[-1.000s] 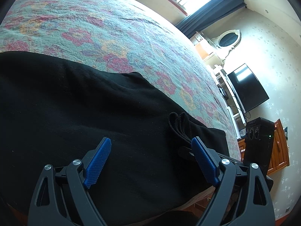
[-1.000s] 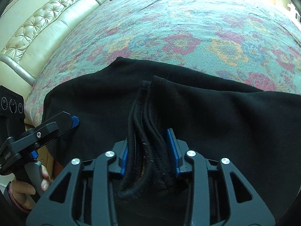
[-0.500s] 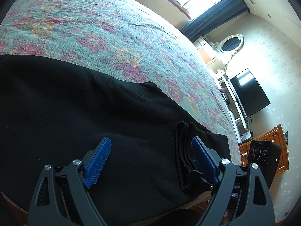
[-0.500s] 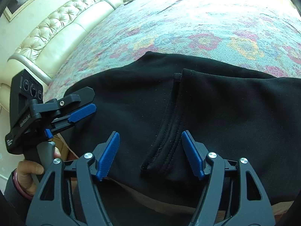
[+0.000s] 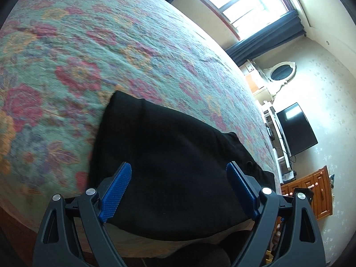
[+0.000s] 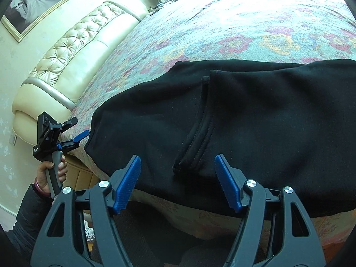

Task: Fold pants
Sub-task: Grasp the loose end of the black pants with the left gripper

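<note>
The black, soft knit pants (image 6: 255,120) are spread on the flowered bedspread (image 6: 244,29), just ahead of the right gripper (image 6: 178,182), whose jaws have just been opening and now stand released, the stitched hem (image 6: 195,142) lying unpressed between them. The cloth is judged light and limp, best pinched at hem or corner. The left gripper (image 5: 178,191) is spread, empty. No containers are seen.

Premises: a bedroom in a private home. A wide bed with a floral bedspread (image 5: 93,51) fills most of the view, with a cream tufted headboard (image 6: 73,44) at its left end. A framed picture (image 6: 33,4) hangs above the headboard. On the far right stand a curtained window (image 5: 240,2), oval mirror (image 5: 281,73), television (image 5: 296,129) and wooden drawers (image 5: 316,191).
</note>
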`<state>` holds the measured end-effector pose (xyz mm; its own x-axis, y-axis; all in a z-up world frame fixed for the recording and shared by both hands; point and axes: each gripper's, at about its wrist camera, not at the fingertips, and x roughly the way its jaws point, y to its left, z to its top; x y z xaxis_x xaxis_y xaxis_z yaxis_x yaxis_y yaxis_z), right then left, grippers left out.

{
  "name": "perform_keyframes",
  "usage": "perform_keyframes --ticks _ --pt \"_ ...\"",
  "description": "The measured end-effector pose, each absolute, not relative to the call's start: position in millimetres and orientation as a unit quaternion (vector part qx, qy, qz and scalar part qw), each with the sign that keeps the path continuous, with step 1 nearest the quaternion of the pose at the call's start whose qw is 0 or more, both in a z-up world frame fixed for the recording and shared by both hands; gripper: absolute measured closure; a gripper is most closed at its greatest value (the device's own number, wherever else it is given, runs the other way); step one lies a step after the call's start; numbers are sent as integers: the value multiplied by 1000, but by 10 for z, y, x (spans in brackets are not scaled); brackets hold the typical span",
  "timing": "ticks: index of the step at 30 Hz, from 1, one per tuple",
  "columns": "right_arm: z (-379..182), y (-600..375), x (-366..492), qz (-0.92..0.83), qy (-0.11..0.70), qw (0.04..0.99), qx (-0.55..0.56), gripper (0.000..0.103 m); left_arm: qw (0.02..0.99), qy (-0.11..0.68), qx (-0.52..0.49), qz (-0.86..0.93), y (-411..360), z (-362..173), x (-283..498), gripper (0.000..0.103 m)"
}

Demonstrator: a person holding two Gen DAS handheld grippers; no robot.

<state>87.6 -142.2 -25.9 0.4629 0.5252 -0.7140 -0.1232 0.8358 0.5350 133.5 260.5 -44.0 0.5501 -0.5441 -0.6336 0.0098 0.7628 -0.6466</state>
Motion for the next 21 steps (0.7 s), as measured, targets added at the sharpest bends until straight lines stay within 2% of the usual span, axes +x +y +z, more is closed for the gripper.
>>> perform_keyframes --ticks 7,21 --pt "-256 -1416 829 191 482 830 207 33 825 465 -285 -149 3020 -658 1429 17" --pt "-287 -1380 812 185 489 830 194 31 798 447 -317 -249 2910 -800 1595 15"
